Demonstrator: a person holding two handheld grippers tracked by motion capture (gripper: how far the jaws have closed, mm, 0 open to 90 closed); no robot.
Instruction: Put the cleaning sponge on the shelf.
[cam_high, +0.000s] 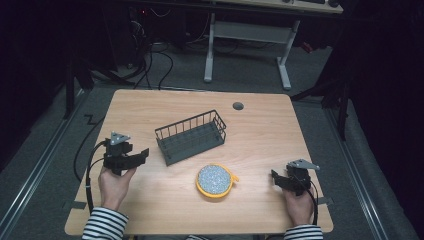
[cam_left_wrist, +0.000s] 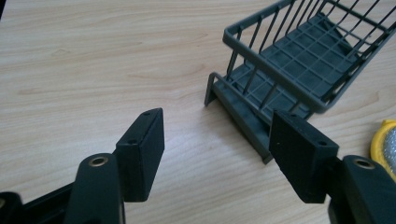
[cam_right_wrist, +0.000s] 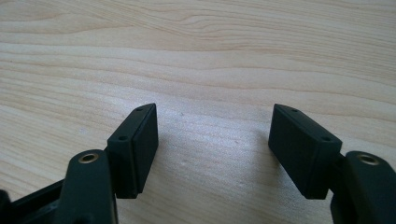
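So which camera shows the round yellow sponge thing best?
The high view: the whole yellow-rimmed scrubber lies there on the table, in front of the wire basket. The left gripper view catches just its yellow edge. The right gripper view looks at bare wood.

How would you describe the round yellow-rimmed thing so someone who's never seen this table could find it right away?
Start at the light wooden table and find the dark wire basket near its middle. Just in front of the basket, toward the person's side, lies a flat round disc. Its speckled grey top and yellow rim with a small tab make it the one bright, round thing there.
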